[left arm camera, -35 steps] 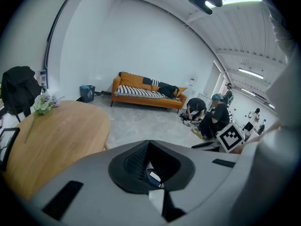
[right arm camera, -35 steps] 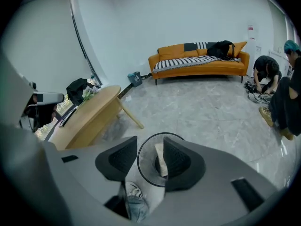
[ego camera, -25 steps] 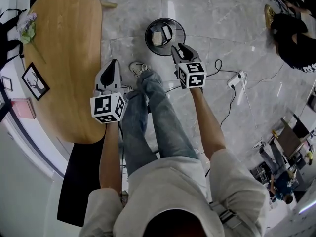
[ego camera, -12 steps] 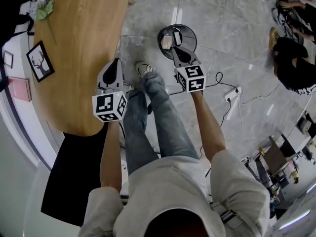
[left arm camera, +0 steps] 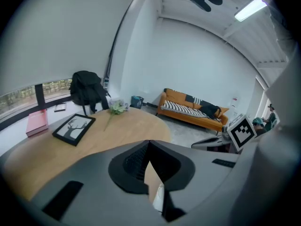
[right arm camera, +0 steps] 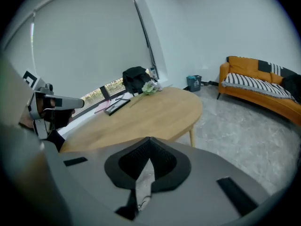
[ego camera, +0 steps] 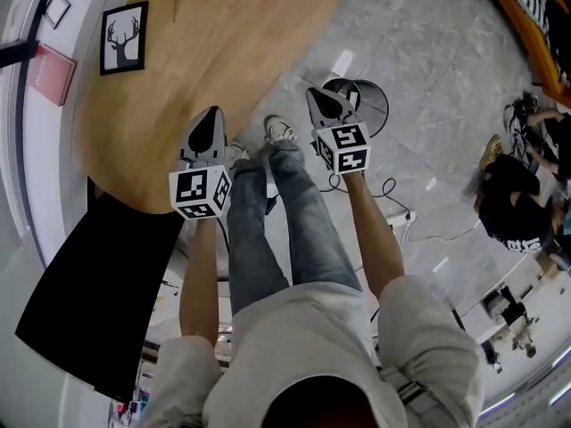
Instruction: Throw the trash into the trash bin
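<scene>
The black mesh trash bin [ego camera: 373,105] stands on the grey floor, half hidden behind my right gripper [ego camera: 318,93]; I cannot see what is in it. That gripper is shut and holds nothing; in the right gripper view its jaws [right arm camera: 149,140] meet at the tip and point over the wooden table [right arm camera: 141,114]. My left gripper [ego camera: 212,112] hangs over the table's near edge, also shut and holding nothing. Its closed jaws [left arm camera: 149,142] face the table top [left arm camera: 108,135]. No loose trash shows in any view.
On the table lie a framed deer picture [ego camera: 123,37], a pink book [ego camera: 51,72] and a flower sprig [left arm camera: 116,108], beside a black backpack [left arm camera: 87,91]. An orange sofa [left arm camera: 188,109] stands beyond. A cable and power strip [ego camera: 406,217] lie on the floor; people sit at the right [ego camera: 508,203].
The person has turned towards the table. The bin has slid from ahead of the right gripper to behind it. The right jaws, open over the bin a second ago, are now closed.
</scene>
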